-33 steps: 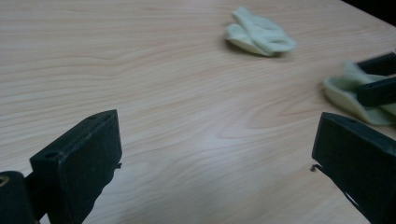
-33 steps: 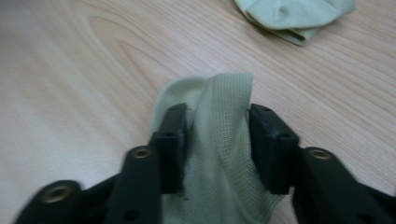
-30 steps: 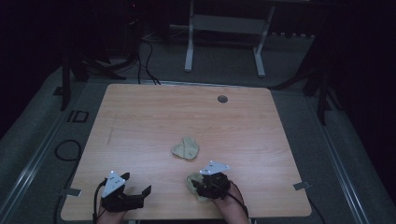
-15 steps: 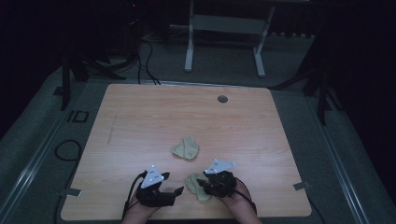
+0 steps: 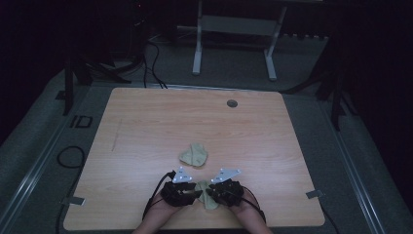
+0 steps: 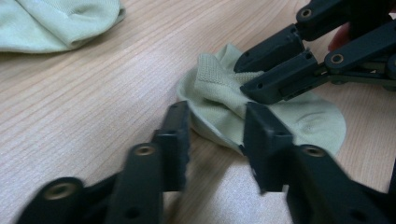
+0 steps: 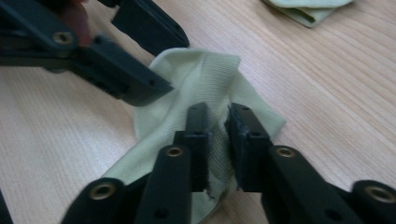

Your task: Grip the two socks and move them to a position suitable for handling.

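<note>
A pale green sock (image 5: 208,194) lies crumpled near the table's front edge, between my two grippers. My right gripper (image 7: 217,135) is shut on a raised fold of this sock (image 7: 201,79), with mesh fabric pinched between its jaws. Facing it from the left, my left gripper (image 6: 217,140) is open, its jaws straddling the sock's near edge (image 6: 303,121). In the left gripper view the right gripper (image 6: 243,79) pinches the ribbed cuff. In the high view the left gripper (image 5: 187,191) and right gripper (image 5: 219,190) nearly meet over the sock.
A second pale green sock (image 5: 194,155) lies bunched at the middle of the wooden table (image 5: 146,126), just beyond the grippers. A round grommet (image 5: 232,103) sits near the far edge. Cables and a metal stand are on the floor behind the table.
My left gripper has moved right along the front edge, from the table's left front to the sock. The right gripper has kept its hold and barely moved.
</note>
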`<state>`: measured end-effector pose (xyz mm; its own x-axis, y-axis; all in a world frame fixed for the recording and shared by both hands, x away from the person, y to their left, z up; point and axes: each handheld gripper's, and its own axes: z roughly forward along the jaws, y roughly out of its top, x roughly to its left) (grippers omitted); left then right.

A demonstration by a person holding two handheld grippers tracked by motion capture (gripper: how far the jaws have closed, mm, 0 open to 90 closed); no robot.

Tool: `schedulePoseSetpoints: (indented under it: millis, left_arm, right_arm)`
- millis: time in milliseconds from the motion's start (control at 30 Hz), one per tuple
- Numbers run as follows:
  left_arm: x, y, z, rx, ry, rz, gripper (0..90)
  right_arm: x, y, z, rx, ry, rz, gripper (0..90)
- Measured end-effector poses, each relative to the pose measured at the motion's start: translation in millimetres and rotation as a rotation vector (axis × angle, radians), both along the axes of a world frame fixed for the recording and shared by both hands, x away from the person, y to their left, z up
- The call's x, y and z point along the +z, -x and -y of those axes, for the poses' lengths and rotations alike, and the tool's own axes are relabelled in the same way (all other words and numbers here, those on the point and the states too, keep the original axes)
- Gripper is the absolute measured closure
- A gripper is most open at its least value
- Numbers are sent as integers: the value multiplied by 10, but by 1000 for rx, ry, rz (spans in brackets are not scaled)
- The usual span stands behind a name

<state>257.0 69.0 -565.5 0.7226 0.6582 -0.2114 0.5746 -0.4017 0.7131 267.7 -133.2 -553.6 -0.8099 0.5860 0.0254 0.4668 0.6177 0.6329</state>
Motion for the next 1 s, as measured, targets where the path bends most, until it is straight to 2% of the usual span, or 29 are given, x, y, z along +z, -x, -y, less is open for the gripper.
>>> schedulePoseSetpoints:
  millis: [167, 233, 333, 433, 633, 800, 867, 900, 1000]
  left_arm:
    - [-39, -4, 21, 15, -6, -16, 829]
    - [-36, 1, 24, 25, -4, -10, 877]
    - [3, 20, 15, 34, 9, 10, 887]
    - [63, 50, -9, 49, 22, 33, 890]
    - [241, 139, -70, 69, 48, 74, 891]
    - [401, 223, -162, 125, 83, 113, 891]
    - [401, 223, -162, 125, 83, 113, 890]
    - [455, 284, -220, 148, 95, 109, 890]
    - [457, 345, -253, 151, 98, 97, 890]
  right_arm:
    - [-3, 2, -11, 19, 8, 7, 830]
    - [1, 4, -15, 18, 9, 6, 843]
    - [34, 19, -18, 10, 18, 24, 855]
    - [128, 43, 14, 5, -3, 42, 857]
    - [415, 87, 158, -13, -79, 73, 858]
    - [616, 120, 323, -49, -133, 105, 857]
    - [636, 124, 353, -57, -138, 107, 857]
    - [667, 117, 460, -87, -150, 109, 857]
    - [664, 104, 597, -119, -171, 82, 857]
